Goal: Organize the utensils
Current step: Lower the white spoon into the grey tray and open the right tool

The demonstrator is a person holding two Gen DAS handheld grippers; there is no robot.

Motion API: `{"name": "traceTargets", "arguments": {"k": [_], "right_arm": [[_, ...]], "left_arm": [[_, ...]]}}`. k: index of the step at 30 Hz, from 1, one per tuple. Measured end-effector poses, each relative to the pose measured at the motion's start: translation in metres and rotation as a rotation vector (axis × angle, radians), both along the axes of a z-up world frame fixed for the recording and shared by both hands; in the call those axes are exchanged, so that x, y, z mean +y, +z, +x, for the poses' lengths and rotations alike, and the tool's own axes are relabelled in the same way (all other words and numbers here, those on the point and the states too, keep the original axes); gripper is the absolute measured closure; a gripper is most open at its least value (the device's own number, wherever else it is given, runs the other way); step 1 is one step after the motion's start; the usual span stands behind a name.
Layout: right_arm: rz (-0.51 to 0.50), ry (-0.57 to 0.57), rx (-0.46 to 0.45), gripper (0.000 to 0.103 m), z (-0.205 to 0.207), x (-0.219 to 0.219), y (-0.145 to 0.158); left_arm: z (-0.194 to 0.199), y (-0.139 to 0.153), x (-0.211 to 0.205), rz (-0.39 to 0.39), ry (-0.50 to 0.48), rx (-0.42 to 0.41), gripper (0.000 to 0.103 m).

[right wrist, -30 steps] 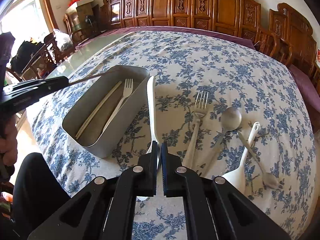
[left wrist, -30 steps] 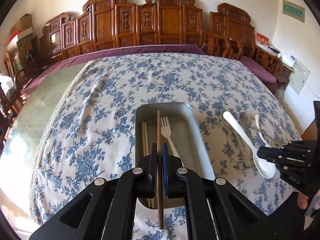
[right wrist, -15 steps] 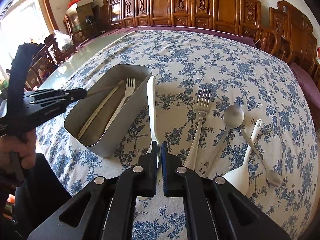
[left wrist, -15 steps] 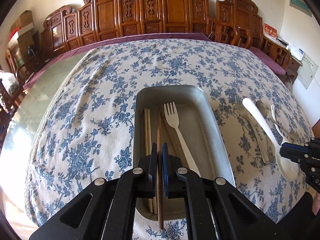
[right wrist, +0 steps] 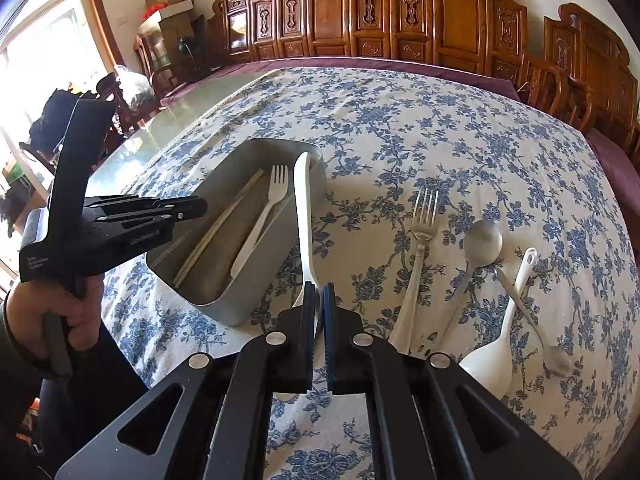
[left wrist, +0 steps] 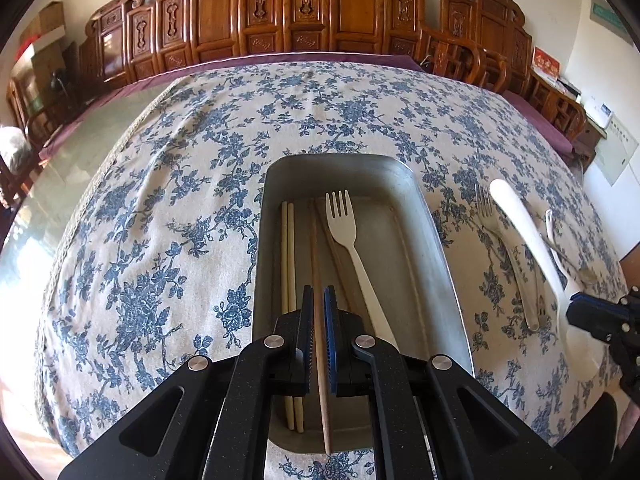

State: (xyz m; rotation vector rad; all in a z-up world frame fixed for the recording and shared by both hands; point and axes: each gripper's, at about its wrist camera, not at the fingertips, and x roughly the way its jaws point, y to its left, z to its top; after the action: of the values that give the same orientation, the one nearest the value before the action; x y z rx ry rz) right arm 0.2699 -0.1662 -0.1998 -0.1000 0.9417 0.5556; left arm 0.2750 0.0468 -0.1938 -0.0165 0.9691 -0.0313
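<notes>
The left tool [left wrist: 319, 334], clamped on a brown chopstick [left wrist: 316, 248], held it lengthwise over the tray [left wrist: 440, 248], near to far.

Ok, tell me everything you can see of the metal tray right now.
The metal tray is a plain grey rectangular tin with rounded corners and upright walls, dull like brushed steel, sitting flat on the blue floral tablecloth. Inside lie a pale pair of chopsticks, a brown chopstick and a white fork. The left gripper holds another brown chopstick low over it.
</notes>
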Motion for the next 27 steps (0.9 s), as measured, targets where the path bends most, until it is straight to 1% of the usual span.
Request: {"name": "traceTargets", "arguments": {"k": [5, 10, 17, 22, 27], "right_arm": [[0.009, 0.009, -0.004, 0.098, 0.003, 0.012, 0.003], [0.028, 0.014, -0.005, 0.098, 0.008, 0.03, 0.005], [0.04, 0.034, -0.004, 0.098, 0.018, 0.069, 0.005], [0.025, 0.044, 0.002, 0.098, 0.024, 0.093, 0.0], [-0.003, 0.045, 0.012, 0.098, 0.03, 0.111, -0.01]], "left_arm": [[-0.008, 0.014, 0.006, -0.001, -0.014, -0.027, 0.094], [-0.02, 0.034, 0.018, 0.013, -0.029, -0.06, 0.094], [-0.04, 0.058, 0.043, 0.036, -0.028, -0.103, 0.094], [-0.05, 0.062, 0.06, 0.027, -0.018, -0.111, 0.093], [-0.056, 0.059, 0.071, 0.017, -0.011, -0.112, 0.093]]}}
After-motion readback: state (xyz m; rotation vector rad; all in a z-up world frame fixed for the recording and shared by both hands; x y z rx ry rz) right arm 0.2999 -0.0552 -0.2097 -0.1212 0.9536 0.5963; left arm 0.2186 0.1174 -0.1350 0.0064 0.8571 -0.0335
